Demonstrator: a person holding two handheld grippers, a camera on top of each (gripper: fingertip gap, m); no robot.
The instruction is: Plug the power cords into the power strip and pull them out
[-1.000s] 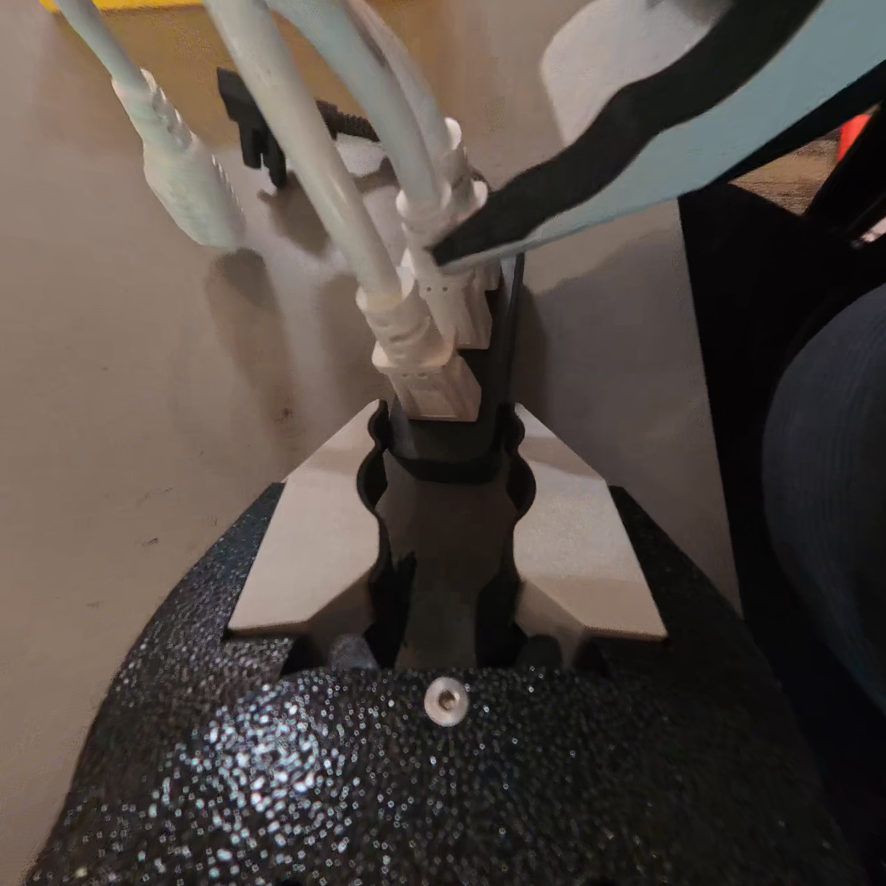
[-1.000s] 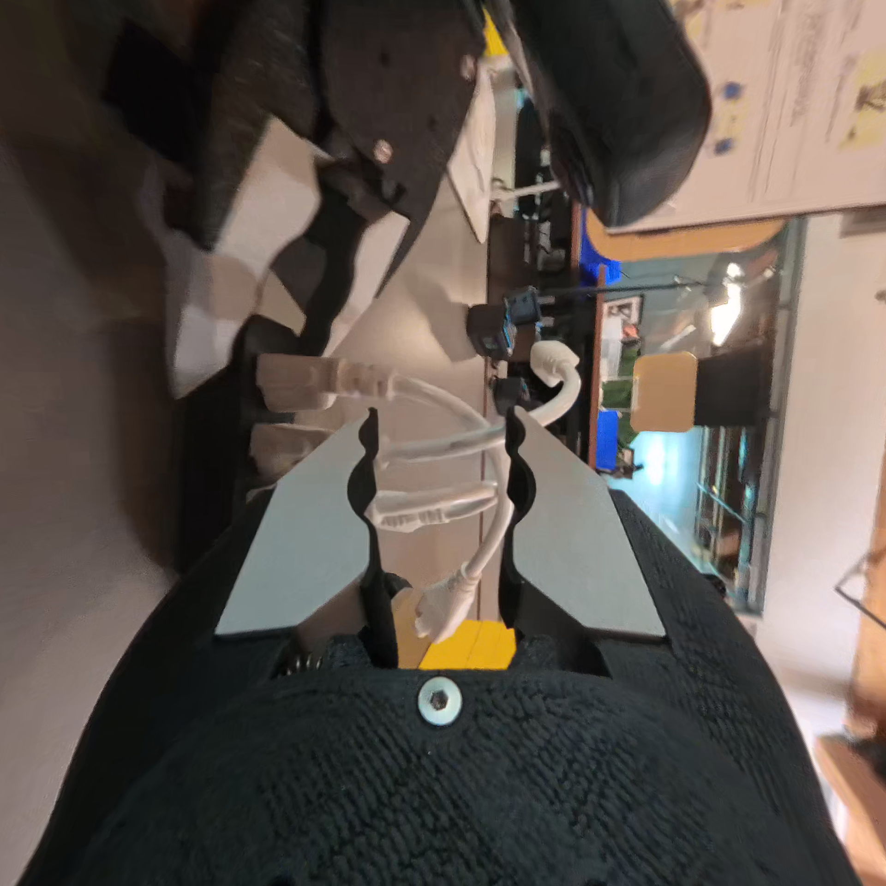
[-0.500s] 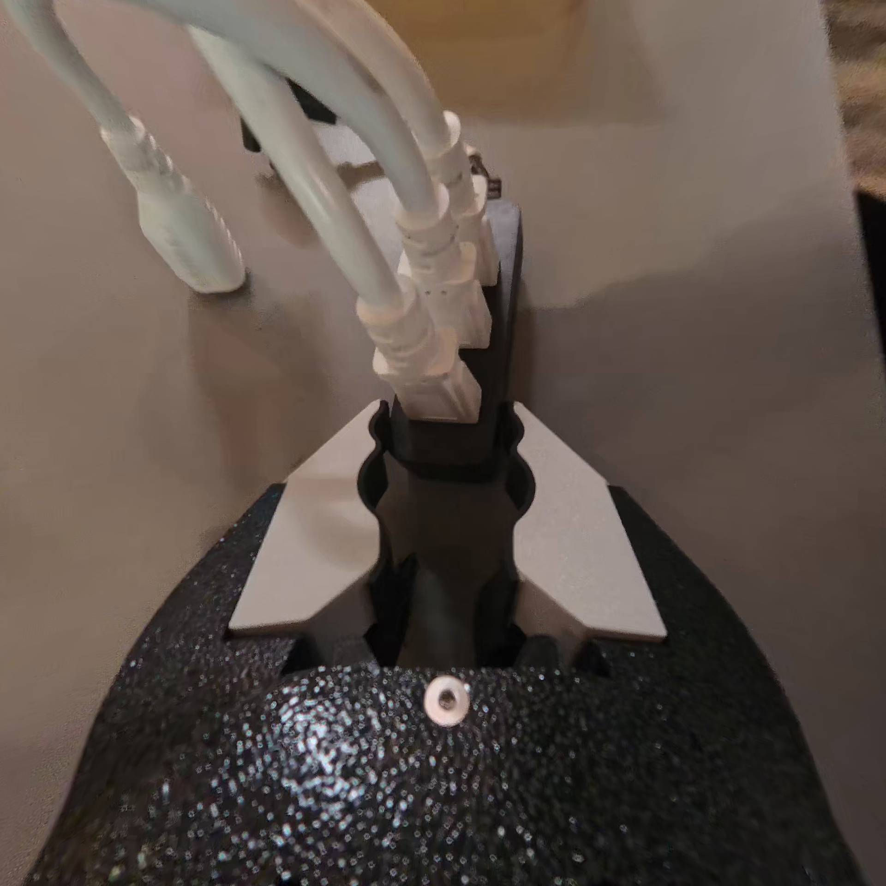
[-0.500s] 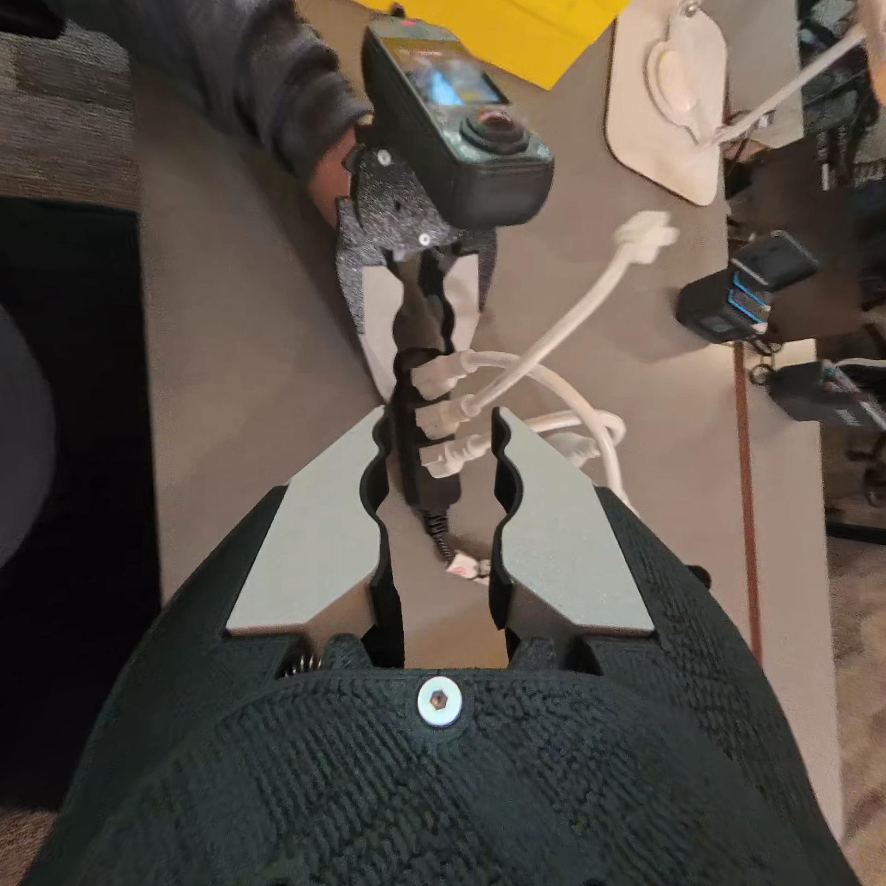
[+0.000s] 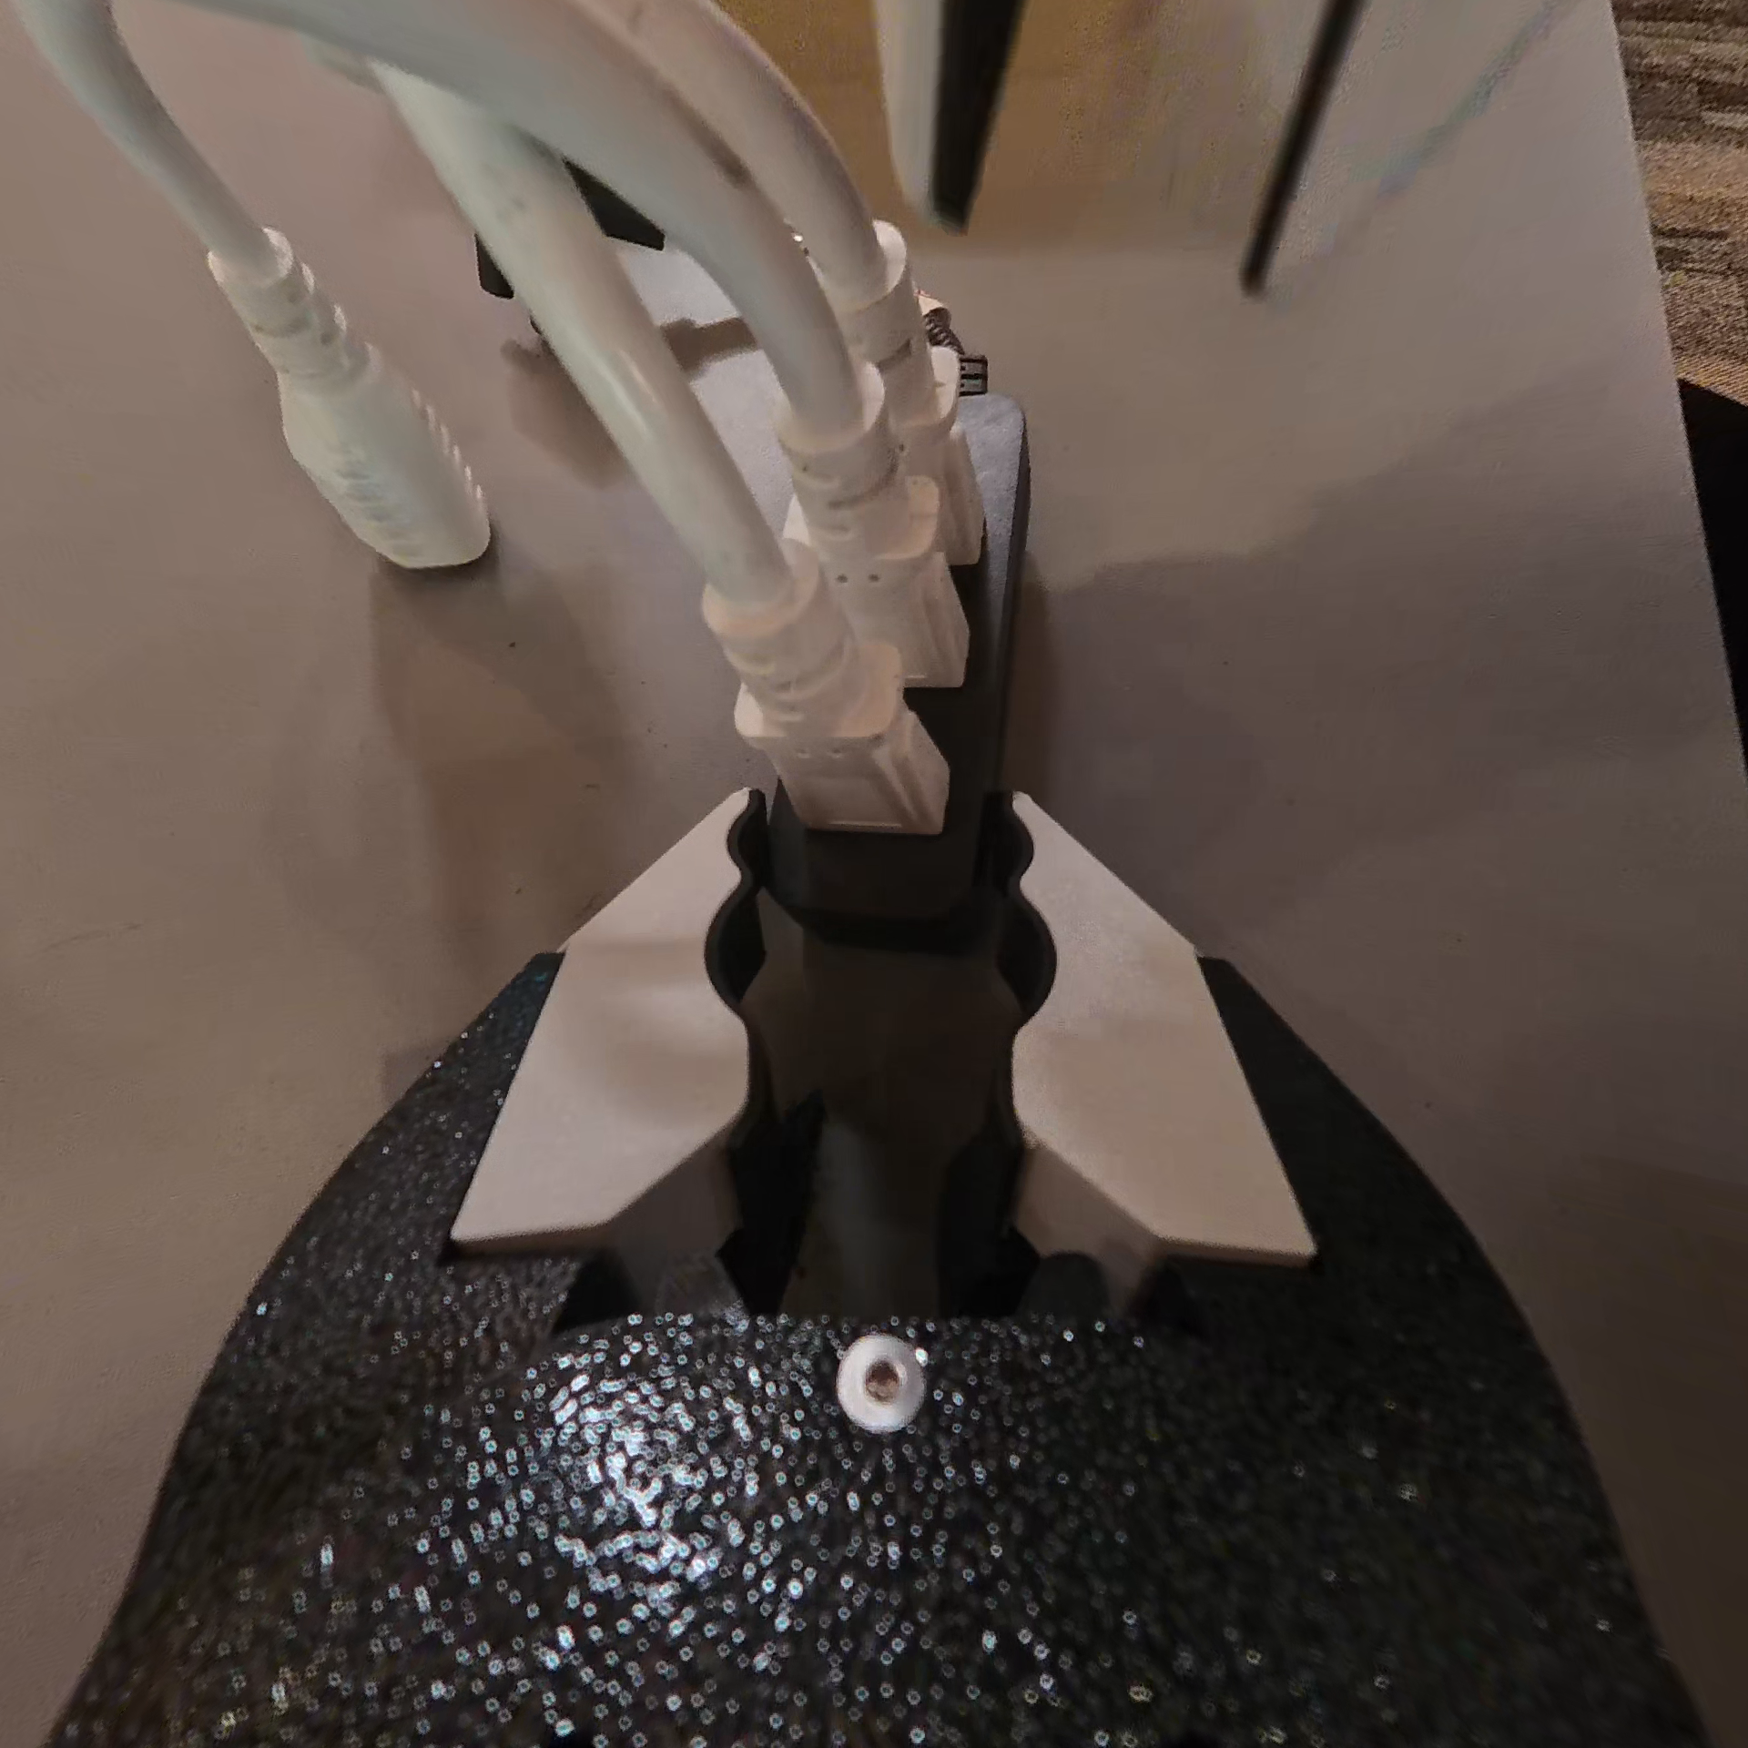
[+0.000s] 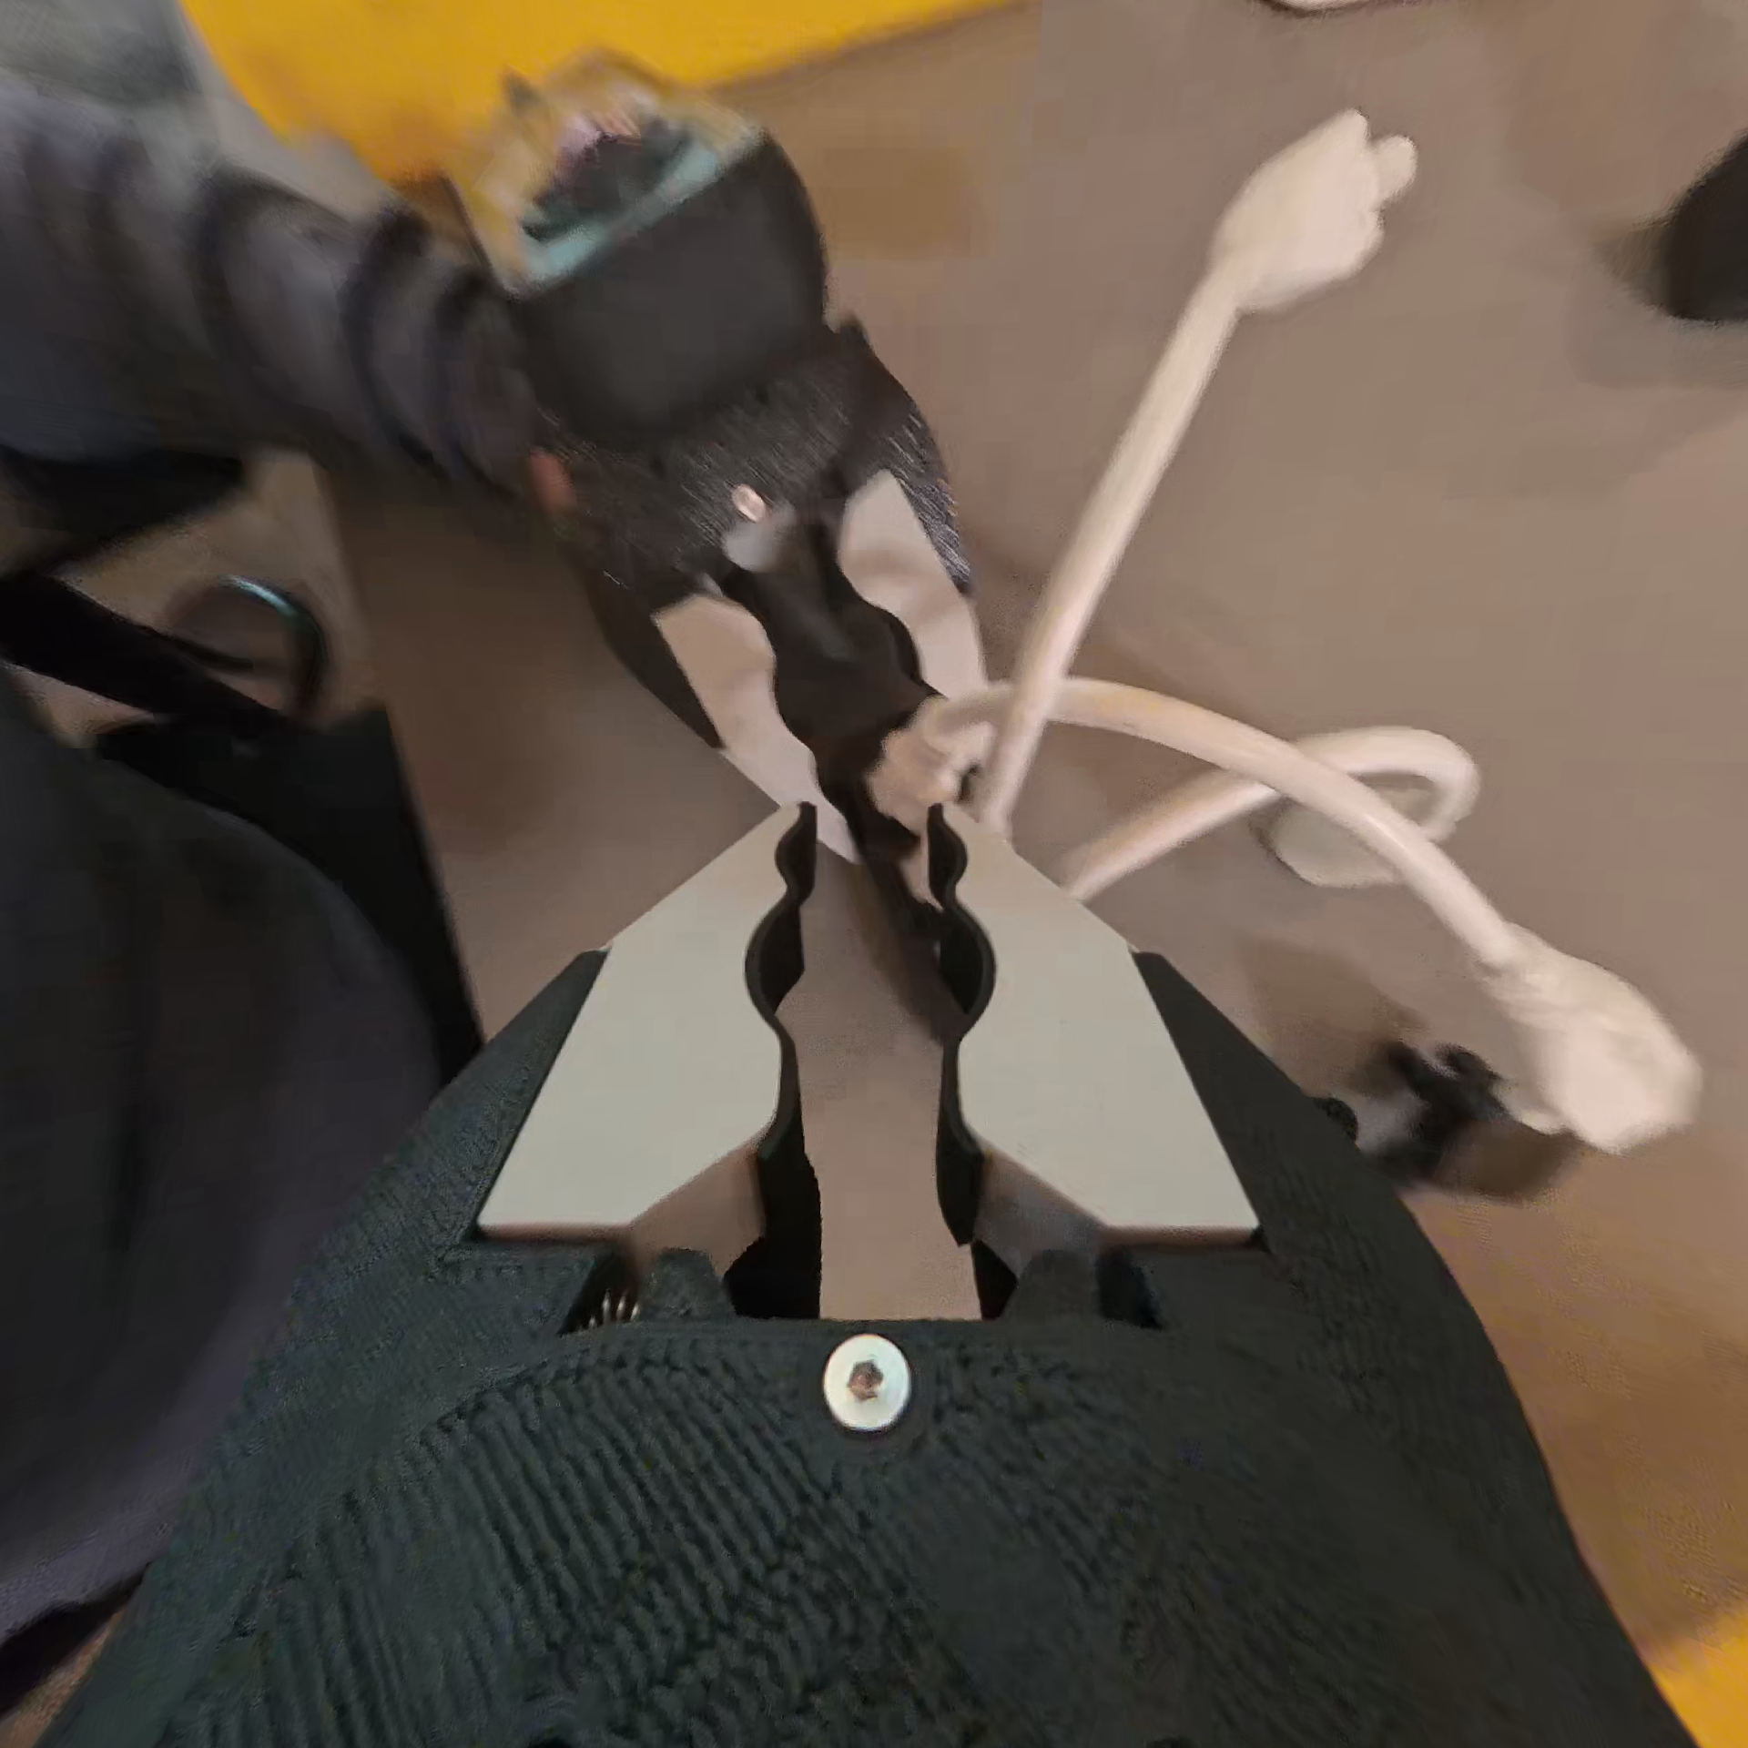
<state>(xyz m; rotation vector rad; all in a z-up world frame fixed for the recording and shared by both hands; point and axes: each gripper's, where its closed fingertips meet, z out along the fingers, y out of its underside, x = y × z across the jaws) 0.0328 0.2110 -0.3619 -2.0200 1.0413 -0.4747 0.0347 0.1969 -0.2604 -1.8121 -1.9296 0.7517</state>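
Note:
My left gripper [image 5: 880, 856] is shut on the near end of the black power strip [image 5: 993, 605], which lies on the beige table. Three white power cord plugs [image 5: 851, 747] sit in a row in the strip. A fourth white plug [image 5: 378, 473] lies loose to its left. In the blurred right wrist view my right gripper [image 6: 870, 832] is open and empty. The strip's far end [image 6: 884, 837] reaches its fingertips, and the plugged cords [image 6: 922, 757] sit just beyond. The left gripper [image 6: 813, 643] shows there holding the strip. The right gripper's fingers [image 5: 946, 104] are blurred at the top of the left view.
White cords loop right of the strip, ending in loose plugs at the far right [image 6: 1305, 208] and near right [image 6: 1589, 1050]. A yellow sheet [image 6: 473, 57] lies at the back. A person's sleeve [image 6: 236, 331] and a dark bag [image 6: 284, 804] are at the left. The grippers' ends are close to 10 cm from one another.
My right gripper has swung down close to the strip's far end and its jaws have narrowed. The left gripper keeps its hold on the strip and has barely moved.

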